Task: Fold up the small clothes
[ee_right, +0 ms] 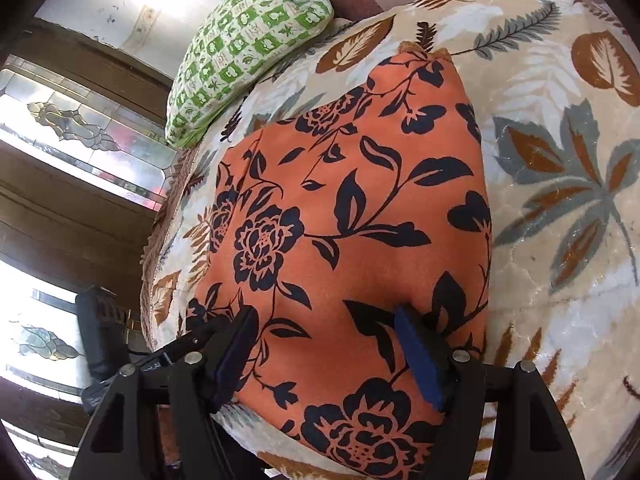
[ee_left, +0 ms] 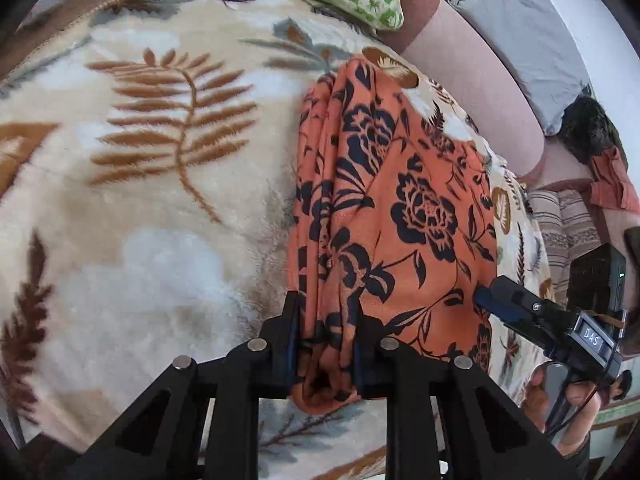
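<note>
Our left gripper (ee_left: 328, 344) is squeezed tight on a bunched-up edge of the orange flowered cloth (ee_left: 400, 208). The folds of the cloth are pinched between its two blue pads.

Our right gripper (ee_right: 326, 336) has its fingers spread wide. They sit over the near edge of the same cloth, one finger on each side of a flat part. The pads do not press on it, so this gripper holds nothing yet.

The cloth lies on a soft leaf-print blanket (ee_left: 140, 200). It is already folded into a long shape, with stacked layers along its left side in the left wrist view.

We think we are in the middle of a fold. One side is grabbed and the other side is not. Next, our right gripper needs to close on its edge. Then both grippers can lift together and carry the near edge over to the far edge. They should go at the same speed, so the cloth stays straight.

There is lots of bare blanket to the left of the cloth. A green checked pillow (ee_right: 248, 44) lies beyond the far end, well apart from it. On the right, the cloth is near the side of the blanket, so there is less room there.
</note>
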`<action>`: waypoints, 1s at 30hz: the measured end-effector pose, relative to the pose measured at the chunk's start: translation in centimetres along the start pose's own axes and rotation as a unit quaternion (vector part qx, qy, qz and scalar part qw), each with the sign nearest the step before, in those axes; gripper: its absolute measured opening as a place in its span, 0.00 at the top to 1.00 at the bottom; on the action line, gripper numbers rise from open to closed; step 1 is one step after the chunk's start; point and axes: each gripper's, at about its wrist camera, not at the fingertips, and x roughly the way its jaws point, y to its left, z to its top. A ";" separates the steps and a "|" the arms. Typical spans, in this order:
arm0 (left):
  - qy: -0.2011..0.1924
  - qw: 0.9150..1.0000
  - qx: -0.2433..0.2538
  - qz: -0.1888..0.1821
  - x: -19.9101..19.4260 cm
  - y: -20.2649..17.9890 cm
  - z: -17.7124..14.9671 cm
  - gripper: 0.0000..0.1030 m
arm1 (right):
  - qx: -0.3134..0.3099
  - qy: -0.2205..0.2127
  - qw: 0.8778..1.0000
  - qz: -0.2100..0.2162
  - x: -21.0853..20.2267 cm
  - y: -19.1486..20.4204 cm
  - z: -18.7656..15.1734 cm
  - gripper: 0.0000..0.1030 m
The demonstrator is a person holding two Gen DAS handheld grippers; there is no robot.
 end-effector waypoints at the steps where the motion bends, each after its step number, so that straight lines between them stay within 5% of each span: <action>1: 0.005 1.000 -0.007 -0.003 0.4 0.3 -0.1 0.79 | 0.000 0.001 1.000 0.003 0.0 -0.1 0.0 0.28; 4: 0.028 0.999 -0.020 -0.010 1.7 1.1 -0.2 0.75 | 0.004 0.005 1.000 0.010 0.0 -0.4 0.2 0.28; 6: 0.025 1.000 0.001 0.006 0.6 0.0 0.3 0.61 | 0.002 0.006 1.000 0.012 -0.1 -0.4 0.2 0.28; 9: -0.021 0.999 0.036 -0.005 -2.0 -1.7 1.8 0.33 | 0.004 0.007 1.000 0.025 -0.2 -0.6 0.2 0.25; 11: -0.061 0.997 0.055 -0.005 -2.9 -2.5 3.3 0.24 | 0.004 0.006 1.000 0.029 -0.2 -0.6 0.1 0.24; 14: -0.067 0.995 0.079 -0.007 -1.0 -3.4 6.8 0.24 | -0.001 0.007 1.000 0.030 -0.2 -0.4 0.0 0.23; 16: -0.036 0.996 0.079 -0.013 1.9 -3.0 8.4 0.30 | -0.003 0.008 0.999 0.032 -0.2 -0.5 0.0 0.23; 17: 0.000 0.998 0.066 -0.008 3.9 -2.2 8.6 0.55 | -0.003 0.008 0.999 0.036 -0.3 -0.6 0.0 0.23; 18: 0.034 0.998 0.048 -0.006 5.8 -1.5 8.8 0.61 | -0.003 0.008 0.999 0.040 -0.3 -0.7 -0.1 0.23; 20: 0.033 0.999 0.017 -0.034 6.2 -0.2 8.9 0.62 | 0.001 0.009 0.998 0.054 -0.4 -1.1 -0.2 0.23; 23: 0.020 0.999 0.041 -0.013 5.0 -1.1 8.6 0.64 | 0.009 0.005 0.998 0.066 -0.5 -1.5 -0.3 0.23; 25: 0.002 0.999 0.049 -0.014 3.7 -1.8 8.3 0.63 | 0.010 0.008 0.998 0.064 -0.7 -1.4 -0.1 0.23; 27: -0.026 0.998 0.053 -0.026 1.9 -2.0 7.4 0.37 | 0.017 0.000 0.997 0.074 -1.5 -1.3 0.1 0.23; 30: -0.036 0.997 0.048 -0.041 0.6 -1.7 6.1 0.28 | 0.033 -0.041 0.995 0.090 -4.2 -2.0 0.1 0.23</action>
